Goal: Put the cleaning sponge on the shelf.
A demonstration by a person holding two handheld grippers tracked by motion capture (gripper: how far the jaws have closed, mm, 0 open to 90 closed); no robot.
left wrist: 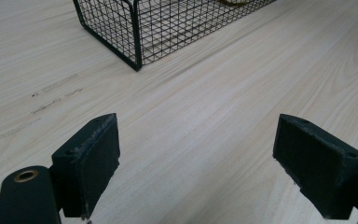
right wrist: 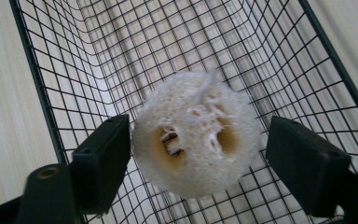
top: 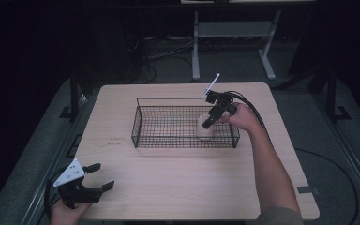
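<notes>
On the table, wire basket; loofah slice, holes facing up.

Pale wooden table, 1 black wire basket directly on it.

One wire basket stood on one table. One loofah piece lay inside. Two grippers were there.
</notes>
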